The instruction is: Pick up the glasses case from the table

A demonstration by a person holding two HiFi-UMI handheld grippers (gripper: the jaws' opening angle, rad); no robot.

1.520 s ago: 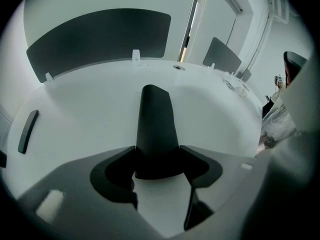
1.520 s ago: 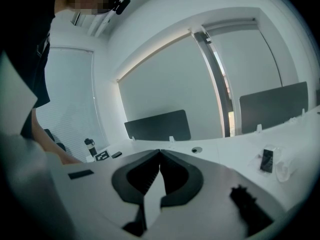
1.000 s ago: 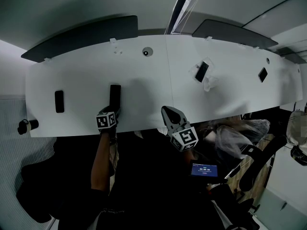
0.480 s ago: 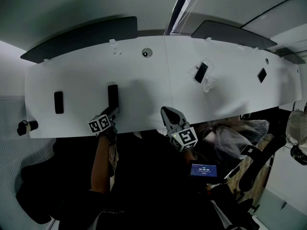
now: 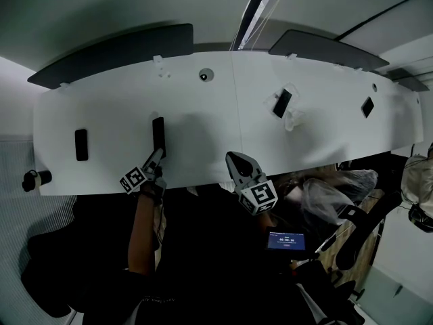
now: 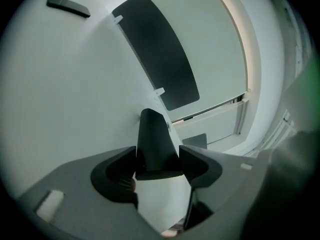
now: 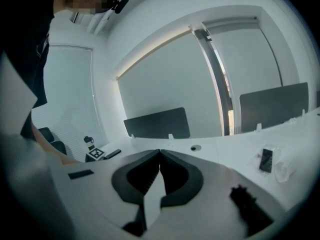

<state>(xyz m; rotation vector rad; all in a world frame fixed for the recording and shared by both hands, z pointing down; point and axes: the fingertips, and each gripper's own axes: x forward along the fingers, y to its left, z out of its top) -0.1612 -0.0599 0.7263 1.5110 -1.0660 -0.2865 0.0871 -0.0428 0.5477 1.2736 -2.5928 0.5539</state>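
Near the front edge of the white counter [image 5: 203, 124], the left claw [image 5: 156, 158] is clenched on the near end of the glasses case [image 5: 159, 133]. In the left gripper view, the two jaws of that claw [image 6: 157, 153] press on either side of the dark, tapering case [image 6: 154, 131], which juts out past them over the white surface. No view shows clearly whether its far end is clear of the counter.

The right claw [image 5: 234, 156] hangs over the front edge towards the middle, well apart from the case. In the right gripper view its jaws [image 7: 160, 154] are closed tip to tip with nothing between them.

Also on the counter are a small black object [image 5: 81, 144] to the left, two phones [image 5: 279, 103] [image 5: 367, 107] to the right, and a round grommet [image 5: 205, 76] near the back. A dark bottle [image 5: 30, 179] stands off the left end.
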